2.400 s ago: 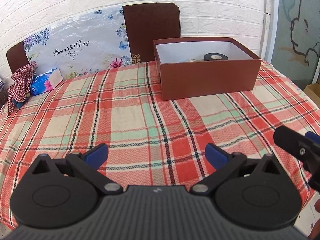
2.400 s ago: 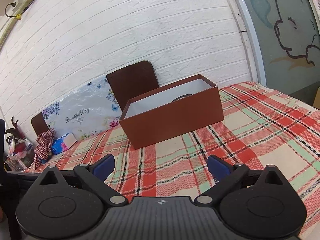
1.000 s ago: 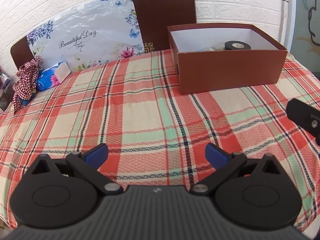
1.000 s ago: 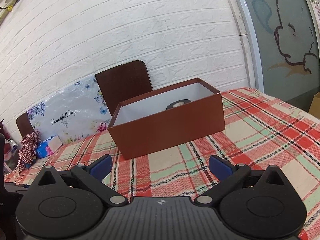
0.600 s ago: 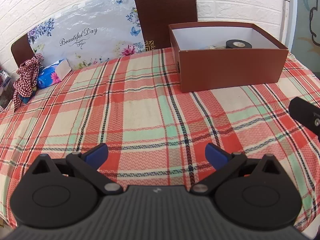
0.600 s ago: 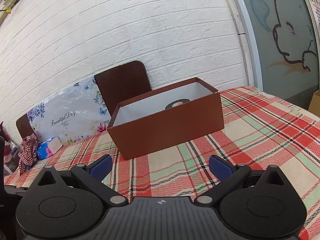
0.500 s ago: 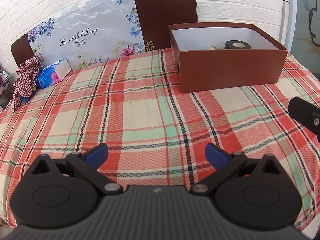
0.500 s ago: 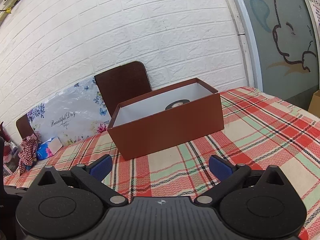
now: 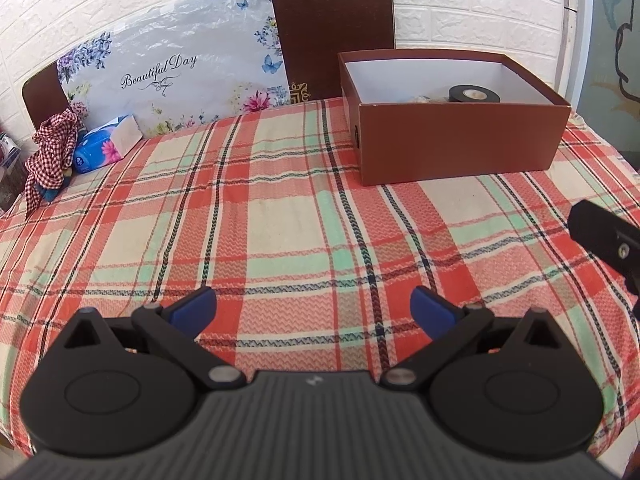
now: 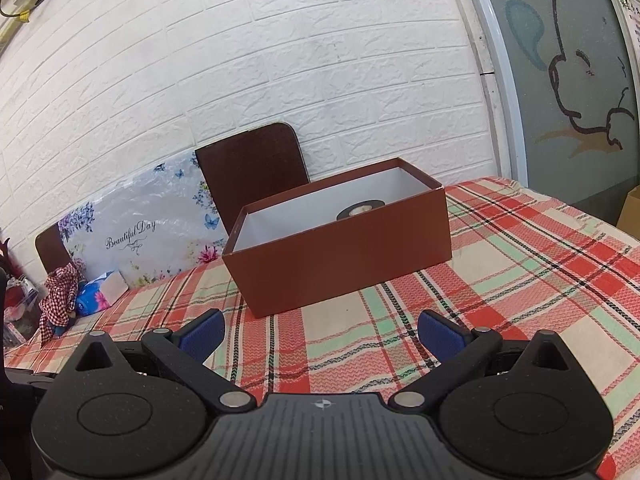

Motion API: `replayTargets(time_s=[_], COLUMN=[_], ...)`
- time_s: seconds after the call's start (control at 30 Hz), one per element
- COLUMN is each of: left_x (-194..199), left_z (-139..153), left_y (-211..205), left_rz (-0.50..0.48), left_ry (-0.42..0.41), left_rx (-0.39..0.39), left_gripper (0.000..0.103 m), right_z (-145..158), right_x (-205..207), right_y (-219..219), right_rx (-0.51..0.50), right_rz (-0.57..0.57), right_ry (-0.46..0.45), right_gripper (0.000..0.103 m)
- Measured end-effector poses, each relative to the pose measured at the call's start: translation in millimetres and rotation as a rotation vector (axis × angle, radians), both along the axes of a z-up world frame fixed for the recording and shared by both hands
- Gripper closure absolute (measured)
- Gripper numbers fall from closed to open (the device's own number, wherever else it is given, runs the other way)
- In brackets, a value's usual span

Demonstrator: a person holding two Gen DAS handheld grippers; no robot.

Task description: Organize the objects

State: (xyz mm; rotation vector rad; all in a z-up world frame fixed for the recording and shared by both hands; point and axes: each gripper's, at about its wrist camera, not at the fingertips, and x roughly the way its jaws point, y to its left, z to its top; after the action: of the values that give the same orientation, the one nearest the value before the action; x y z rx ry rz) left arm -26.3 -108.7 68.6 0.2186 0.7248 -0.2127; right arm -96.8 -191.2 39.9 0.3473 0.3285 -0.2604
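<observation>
1. Red checked cloth (image 9: 50,148) bunched at the far left table edge, touching a blue tissue pack (image 9: 106,146).
2. Floral "Beautiful Day" board (image 9: 172,68) propped against the white brick wall, partly overlapping a dark brown chair back (image 9: 332,32).
3. Left gripper (image 9: 313,310) low over bare plaid tablecloth (image 9: 280,232), blue-tipped jaws spread wide, nothing between them.
4. Brown box (image 9: 460,148) at the far right of the table, lidless, white-lined, well apart from both grippers; black tape roll (image 9: 474,93) inside, beside a pale item too hidden to identify.
5. Right gripper (image 10: 322,338) jaws likewise wide apart and empty, facing the box's long side, only open tablecloth between.
</observation>
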Motion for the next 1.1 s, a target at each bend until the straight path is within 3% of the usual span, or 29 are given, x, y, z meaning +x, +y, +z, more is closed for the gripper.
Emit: replayTargets(time_s=[1.1], left_x=[2], left_z=[-7], left_y=[4], left_rz=[-0.013], left_ry=[0.011], left_rx=[0.009], left_gripper=[0.0], right_z=[-4], right_x=[6], right_y=[11], right_rx=[-0.023], right_rz=[0.037], right_ry=[0.03], right_gripper=[0.001])
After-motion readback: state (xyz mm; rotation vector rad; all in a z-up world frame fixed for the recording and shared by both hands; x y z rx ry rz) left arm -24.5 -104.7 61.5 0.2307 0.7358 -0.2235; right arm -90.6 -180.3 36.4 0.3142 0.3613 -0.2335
